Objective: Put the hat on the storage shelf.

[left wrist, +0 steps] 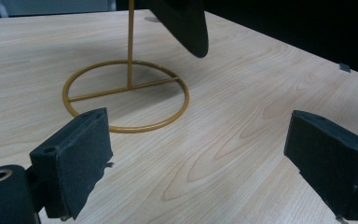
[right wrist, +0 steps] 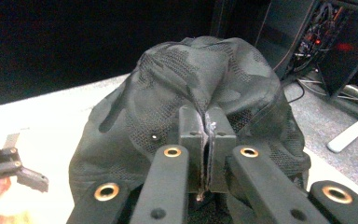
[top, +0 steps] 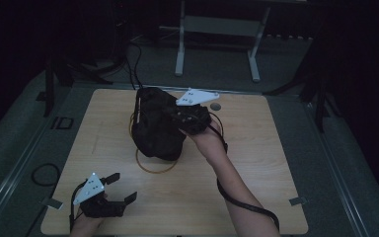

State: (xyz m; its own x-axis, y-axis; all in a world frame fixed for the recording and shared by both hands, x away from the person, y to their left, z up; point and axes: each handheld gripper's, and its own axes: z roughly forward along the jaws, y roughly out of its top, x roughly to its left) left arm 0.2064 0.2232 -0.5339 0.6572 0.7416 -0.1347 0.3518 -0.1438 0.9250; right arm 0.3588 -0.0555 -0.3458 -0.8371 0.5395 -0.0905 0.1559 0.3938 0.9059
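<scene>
A pale wood-grain desk (top: 256, 163) sits in a dim room, with the grey legs of another frame (top: 180, 49) standing on the floor beyond its far edge. Near the desk's middle a black mesh cap (top: 155, 126) sits raised above the surface on a thin gold wire stand (left wrist: 129, 46), whose round ring base (left wrist: 126, 95) lies flat on the wood. The right gripper (top: 190, 118) reaches in from the cap's right side; in the right gripper view its jaws are pressed together on a fold of the cap's fabric (right wrist: 205, 84). The left gripper (top: 121, 190) rests at the near left of the desk, well apart from the stand, its jaws spread wide with nothing between them.
</scene>
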